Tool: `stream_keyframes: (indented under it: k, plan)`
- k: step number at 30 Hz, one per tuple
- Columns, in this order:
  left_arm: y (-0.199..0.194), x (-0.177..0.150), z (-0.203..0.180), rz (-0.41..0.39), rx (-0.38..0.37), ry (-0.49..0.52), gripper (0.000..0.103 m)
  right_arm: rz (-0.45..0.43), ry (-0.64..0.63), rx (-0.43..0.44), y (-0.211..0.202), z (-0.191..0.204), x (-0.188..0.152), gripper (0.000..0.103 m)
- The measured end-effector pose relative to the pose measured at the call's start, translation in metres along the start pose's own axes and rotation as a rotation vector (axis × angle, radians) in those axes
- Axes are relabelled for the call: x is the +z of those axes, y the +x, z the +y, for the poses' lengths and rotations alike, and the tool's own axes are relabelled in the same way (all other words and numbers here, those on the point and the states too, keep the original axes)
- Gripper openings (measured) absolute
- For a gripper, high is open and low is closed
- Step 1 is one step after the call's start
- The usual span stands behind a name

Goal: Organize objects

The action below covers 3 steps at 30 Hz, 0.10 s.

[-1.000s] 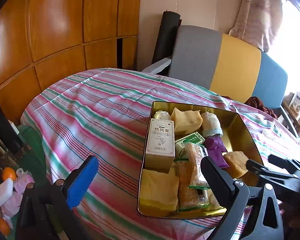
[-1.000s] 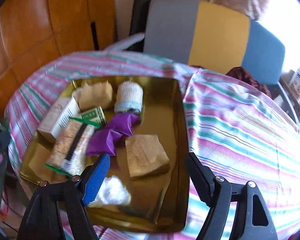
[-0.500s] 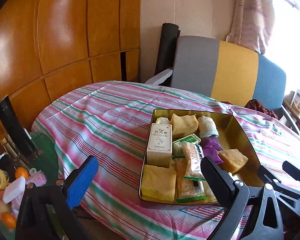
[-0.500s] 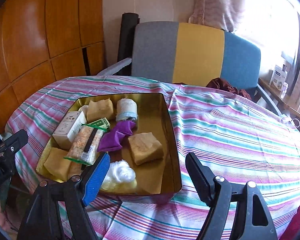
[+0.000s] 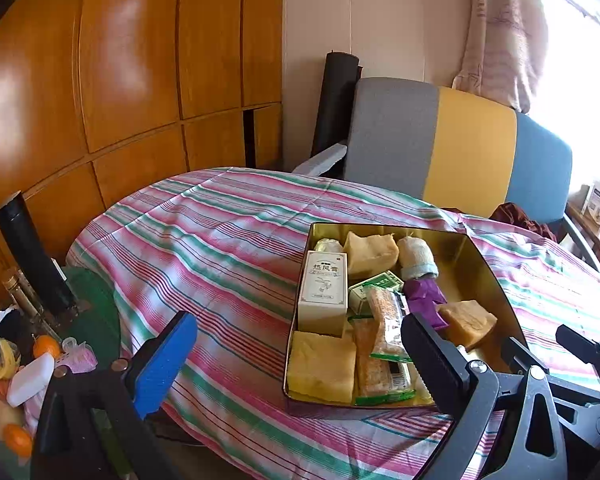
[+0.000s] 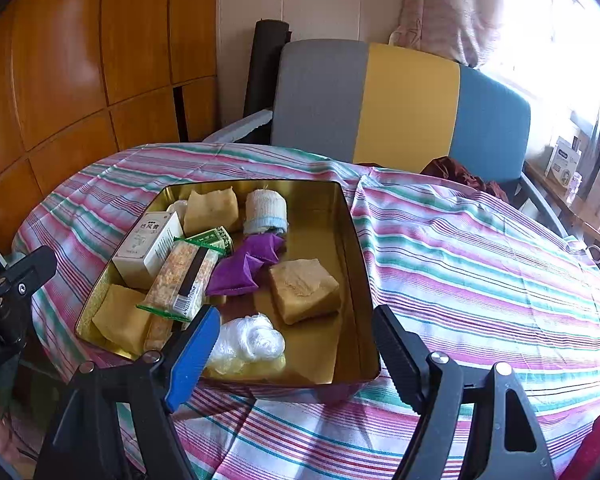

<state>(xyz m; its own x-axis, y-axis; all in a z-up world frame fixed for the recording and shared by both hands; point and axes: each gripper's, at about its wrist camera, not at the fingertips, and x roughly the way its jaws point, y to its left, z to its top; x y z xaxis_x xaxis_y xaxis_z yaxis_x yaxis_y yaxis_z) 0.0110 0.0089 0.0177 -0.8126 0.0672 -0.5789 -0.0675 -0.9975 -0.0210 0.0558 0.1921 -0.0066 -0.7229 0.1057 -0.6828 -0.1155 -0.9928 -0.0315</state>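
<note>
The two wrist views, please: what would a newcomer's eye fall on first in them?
Probably the gold tin on the striped cloth, crowded with small things: a purple pouch, a white box and tan blocks. Behind the table stands a grey, yellow and blue chair. Both hand-held grippers, left and right, hang open before the tin.

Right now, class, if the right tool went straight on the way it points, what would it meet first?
Probably the crumpled clear plastic wrap lying inside the shallow gold metal tin, near its closest wall. The open right tool points down toward that corner, though depth is hard to judge.
</note>
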Motion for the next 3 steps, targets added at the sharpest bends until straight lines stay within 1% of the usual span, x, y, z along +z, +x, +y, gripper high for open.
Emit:
stream_keyframes:
  k: [3]
  plan:
    - [0.0014, -0.0001, 0.0008, 0.006, 0.002, -0.001, 0.102, -0.001, 0.000, 0.001, 0.0014, 0.0011, 0.0001, 0.079]
